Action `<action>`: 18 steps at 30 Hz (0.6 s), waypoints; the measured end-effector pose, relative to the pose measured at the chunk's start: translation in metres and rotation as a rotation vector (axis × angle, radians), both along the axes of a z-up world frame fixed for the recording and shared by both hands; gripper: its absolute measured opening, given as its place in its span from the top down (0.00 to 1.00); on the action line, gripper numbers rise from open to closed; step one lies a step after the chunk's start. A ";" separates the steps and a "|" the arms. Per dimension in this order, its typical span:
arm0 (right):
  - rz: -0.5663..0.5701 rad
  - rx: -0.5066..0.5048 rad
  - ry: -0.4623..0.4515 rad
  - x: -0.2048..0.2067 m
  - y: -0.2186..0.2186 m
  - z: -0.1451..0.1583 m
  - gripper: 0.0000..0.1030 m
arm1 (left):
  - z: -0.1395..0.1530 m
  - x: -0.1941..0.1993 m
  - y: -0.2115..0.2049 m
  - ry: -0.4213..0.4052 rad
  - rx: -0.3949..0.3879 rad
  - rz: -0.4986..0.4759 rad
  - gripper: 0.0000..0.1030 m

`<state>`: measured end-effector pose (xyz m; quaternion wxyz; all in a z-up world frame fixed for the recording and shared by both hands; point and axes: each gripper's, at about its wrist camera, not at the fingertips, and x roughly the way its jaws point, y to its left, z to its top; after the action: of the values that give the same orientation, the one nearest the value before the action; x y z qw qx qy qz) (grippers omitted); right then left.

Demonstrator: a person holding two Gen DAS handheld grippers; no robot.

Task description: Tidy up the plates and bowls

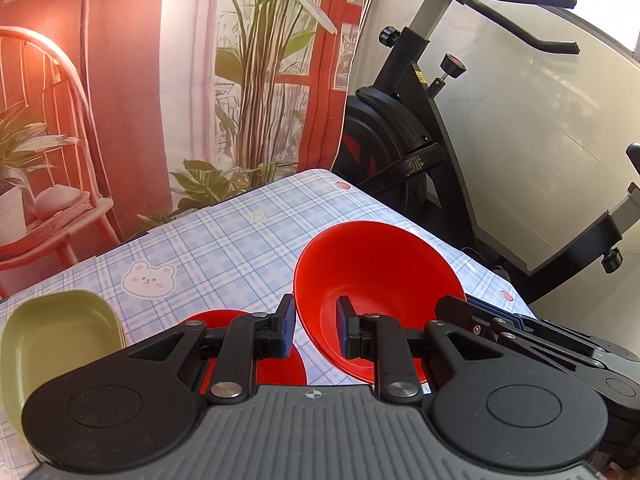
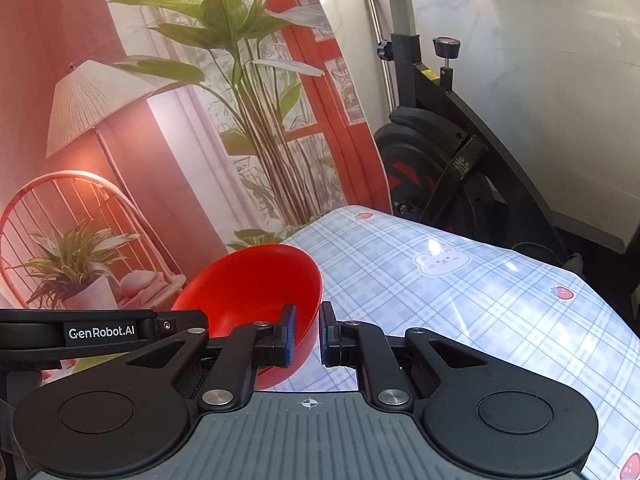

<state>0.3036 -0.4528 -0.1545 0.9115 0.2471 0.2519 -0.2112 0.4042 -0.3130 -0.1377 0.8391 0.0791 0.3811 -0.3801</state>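
Note:
A red bowl (image 1: 376, 276) is held tilted above the table. My left gripper (image 1: 316, 330) straddles its near rim, one finger outside and one inside, with a gap at the pads. My right gripper (image 2: 307, 338) is shut on the opposite rim of the same red bowl (image 2: 252, 284); it also shows at the right of the left wrist view (image 1: 460, 306). A red plate (image 1: 276, 364) lies on the table under the left gripper. A green rectangular dish (image 1: 60, 336) sits at the left.
The table wears a blue plaid cloth (image 1: 208, 240) with bear and strawberry prints. An exercise bike (image 1: 404, 140) stands just beyond the table's far right edge. A printed backdrop of plants and a chair hangs behind.

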 end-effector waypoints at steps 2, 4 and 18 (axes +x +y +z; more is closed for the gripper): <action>0.010 0.003 0.001 0.001 0.004 0.002 0.89 | 0.002 -0.001 0.006 0.003 -0.008 0.007 0.78; 0.016 0.011 0.001 0.002 0.007 0.003 0.89 | 0.004 0.000 0.010 0.004 -0.011 0.008 0.78; 0.093 0.034 0.002 0.019 0.037 0.003 0.89 | 0.006 0.004 0.058 0.029 -0.052 0.087 0.78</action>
<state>0.3223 -0.4160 -0.1510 0.9159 0.2502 0.2674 -0.1645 0.4078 -0.2549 -0.1313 0.8510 0.0354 0.3863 -0.3541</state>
